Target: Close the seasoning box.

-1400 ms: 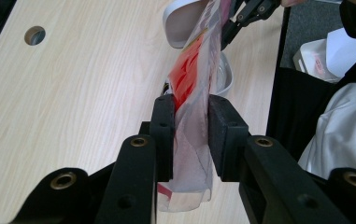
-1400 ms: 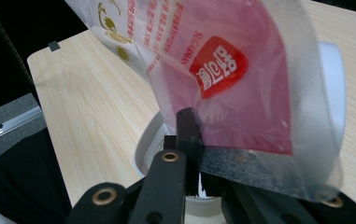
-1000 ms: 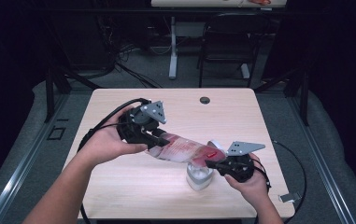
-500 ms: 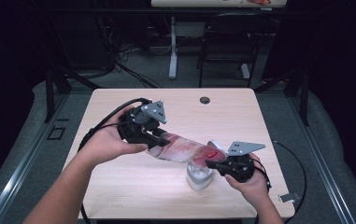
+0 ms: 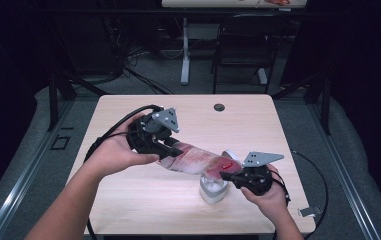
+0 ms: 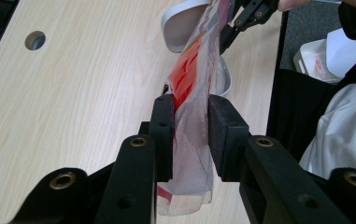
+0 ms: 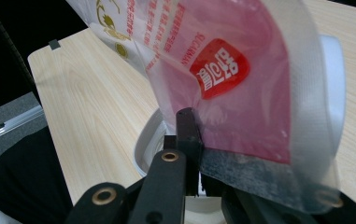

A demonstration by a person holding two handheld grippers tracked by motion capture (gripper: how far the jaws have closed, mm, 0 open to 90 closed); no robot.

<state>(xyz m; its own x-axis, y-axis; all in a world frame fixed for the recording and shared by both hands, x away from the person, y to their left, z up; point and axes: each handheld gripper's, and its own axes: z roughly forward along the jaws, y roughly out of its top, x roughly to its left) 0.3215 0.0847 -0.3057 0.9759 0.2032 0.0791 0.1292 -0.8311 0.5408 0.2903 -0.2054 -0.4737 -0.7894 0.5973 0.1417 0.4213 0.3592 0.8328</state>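
Pale wood forms the surface (image 5: 128,200), over which a clear plastic pouch (image 5: 198,160) with red printing is held stretched between two hand-held tools. At the left, the left tool (image 5: 170,150) is gripped in the person's left hand (image 5: 113,152), and its two black pads (image 6: 161,135) are clenched on one end of the pouch; in the left gripper view the film is seen pinched flat between them, with a short tail hanging out below. From there the pouch slopes down toward the right, raised above the surface, its red label (image 7: 220,67) seen large in the right gripper view. Beneath its right end a white bowl-shaped container (image 5: 213,187) is seen resting on the surface. At the right, the right tool (image 5: 226,176) is held in the right hand (image 5: 268,197), its jaws clamped tight on the pouch's sealed edge, just above the container's rim. Farther back, a small round hole (image 5: 219,107) is seen in the surface.
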